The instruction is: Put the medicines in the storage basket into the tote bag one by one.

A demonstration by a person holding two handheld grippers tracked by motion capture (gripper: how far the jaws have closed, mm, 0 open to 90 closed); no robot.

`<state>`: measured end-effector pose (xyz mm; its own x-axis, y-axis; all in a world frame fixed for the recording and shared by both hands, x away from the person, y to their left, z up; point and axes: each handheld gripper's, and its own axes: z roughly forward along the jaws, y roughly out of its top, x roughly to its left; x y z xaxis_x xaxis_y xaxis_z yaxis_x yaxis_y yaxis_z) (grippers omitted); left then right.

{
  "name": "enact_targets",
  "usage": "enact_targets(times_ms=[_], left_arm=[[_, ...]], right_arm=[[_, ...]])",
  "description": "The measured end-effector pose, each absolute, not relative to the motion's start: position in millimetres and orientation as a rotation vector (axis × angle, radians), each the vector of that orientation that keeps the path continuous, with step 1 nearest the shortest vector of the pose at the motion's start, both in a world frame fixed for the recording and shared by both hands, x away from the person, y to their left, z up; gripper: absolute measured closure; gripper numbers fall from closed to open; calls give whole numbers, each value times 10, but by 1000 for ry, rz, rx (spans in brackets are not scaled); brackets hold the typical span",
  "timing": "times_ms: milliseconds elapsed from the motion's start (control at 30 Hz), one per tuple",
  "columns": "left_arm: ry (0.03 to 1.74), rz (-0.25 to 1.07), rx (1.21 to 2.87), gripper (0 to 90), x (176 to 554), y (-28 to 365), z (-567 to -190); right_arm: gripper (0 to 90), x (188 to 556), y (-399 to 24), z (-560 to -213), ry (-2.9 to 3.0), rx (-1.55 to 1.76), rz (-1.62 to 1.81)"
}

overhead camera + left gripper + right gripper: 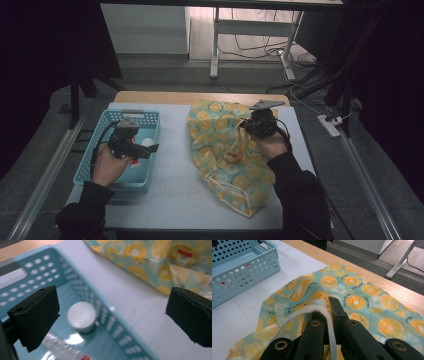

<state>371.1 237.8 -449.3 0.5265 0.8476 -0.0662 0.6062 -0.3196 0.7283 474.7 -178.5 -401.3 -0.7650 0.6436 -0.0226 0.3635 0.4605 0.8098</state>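
Observation:
A fabric bag (227, 150) printed with orange slices lies on the white table top, right of the middle. My right gripper (246, 125) is shut on the bag's white handle strap (318, 310) and the mouth edge, holding them raised. The right gripper view shows the jaws (328, 306) pinched together over the strap. Over the blue basket (95, 165) at the left, my left gripper (151, 148) stands open with nothing between its jaws (112, 312). Below it in the basket lies a clear bottle with a white cap (81, 316). A round item with a red label (183, 255) shows inside the bag.
The white mat (170, 190) covers the table; a strip of wooden edge (150, 96) shows at the back. Bare mat lies between basket and bag. Beyond the table are desk legs (215, 45), cables and a power strip (330, 125) on the floor.

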Motion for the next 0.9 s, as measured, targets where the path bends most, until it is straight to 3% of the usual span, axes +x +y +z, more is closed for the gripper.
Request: enact_targets(times_ms=[467, 900], left_arm=[[1401, 495, 2055, 0, 3766, 2774, -4792], [1603, 397, 2097, 0, 4107, 2936, -5020]], right_arm=[[893, 4745, -1781, -4016, 2387, 855, 1209], [893, 4744, -1777, -4008, 2387, 853, 1210]])
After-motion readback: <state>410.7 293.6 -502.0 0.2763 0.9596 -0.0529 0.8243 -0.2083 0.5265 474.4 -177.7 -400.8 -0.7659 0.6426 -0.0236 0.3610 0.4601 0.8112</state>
